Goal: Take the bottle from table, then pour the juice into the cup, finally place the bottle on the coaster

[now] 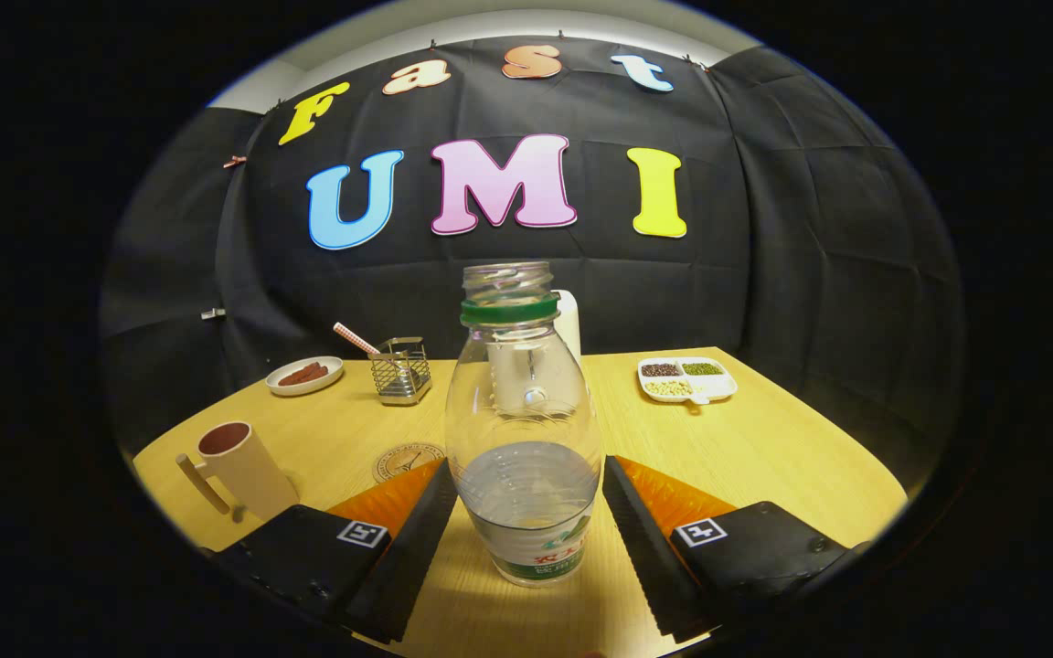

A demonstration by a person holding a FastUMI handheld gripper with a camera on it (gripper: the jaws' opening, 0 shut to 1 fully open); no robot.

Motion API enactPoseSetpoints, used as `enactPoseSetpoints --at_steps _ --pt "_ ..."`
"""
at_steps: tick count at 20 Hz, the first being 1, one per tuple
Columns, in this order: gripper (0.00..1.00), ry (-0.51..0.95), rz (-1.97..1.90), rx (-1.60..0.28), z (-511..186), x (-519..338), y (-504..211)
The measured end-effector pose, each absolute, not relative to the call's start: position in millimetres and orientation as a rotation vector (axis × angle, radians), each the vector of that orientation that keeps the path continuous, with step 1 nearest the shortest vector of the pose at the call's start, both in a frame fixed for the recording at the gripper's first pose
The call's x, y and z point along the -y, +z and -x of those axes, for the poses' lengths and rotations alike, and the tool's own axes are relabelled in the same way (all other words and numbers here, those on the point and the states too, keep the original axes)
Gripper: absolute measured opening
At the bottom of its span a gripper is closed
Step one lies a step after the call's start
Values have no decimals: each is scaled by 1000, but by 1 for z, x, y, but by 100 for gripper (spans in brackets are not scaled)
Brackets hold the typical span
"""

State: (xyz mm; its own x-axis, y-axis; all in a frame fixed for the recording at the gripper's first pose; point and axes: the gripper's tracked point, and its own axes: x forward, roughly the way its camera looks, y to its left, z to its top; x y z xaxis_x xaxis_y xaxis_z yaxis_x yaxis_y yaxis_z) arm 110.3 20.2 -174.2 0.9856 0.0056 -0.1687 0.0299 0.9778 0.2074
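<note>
Spanning the scene, a light wooden table [764, 457] carries every item listed below; places are given relative to the bottle.

Bottle [524, 429]: clear plastic, uncapped, green ring at the neck, standing upright on the table with its long axis vertical and its open mouth pointing up. Clear liquid fills roughly the lower third. A band label wraps the base, green and white with red characters too small to read.

Gripper [524, 530]: jaws spread wide, one finger on each side of the bottle's lower body. The bottle stands between the fingers; whether either finger touches it cannot be told. Each finger block carries a square black-and-white marker.

Cup [239, 471]: beige mug with a handle, dark inside, left of the bottle and nearer than the coaster.

Coaster [406, 460]: round, brown, printed emblem unreadable, just left of the bottle's base, partly behind the left finger.

Wire basket [400, 370]: metal, behind and left of the bottle, with a striped straw [355, 337] leaning out of it.

Plate [305, 376]: white, holding brown pieces, further left than the basket.

Divided dish [686, 378]: white, with dark, green and pale grains, behind and right of the bottle.

White container [569, 324]: directly behind the bottle, mostly hidden.
</note>
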Motion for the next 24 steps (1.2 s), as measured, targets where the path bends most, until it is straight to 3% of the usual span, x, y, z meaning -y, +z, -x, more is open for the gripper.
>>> enactPoseSetpoints --at_steps 2,3,5,14,24 --pt "96 -8 -206 -163 -113 -22 -176" --pt "86 -6 -202 -159 -115 -21 -176" --pt "80 -7 -193 -156 -116 -20 -176" --pt "70 35 -112 -191 -116 -24 -166" --pt "70 75 50 -162 -113 -34 -68"
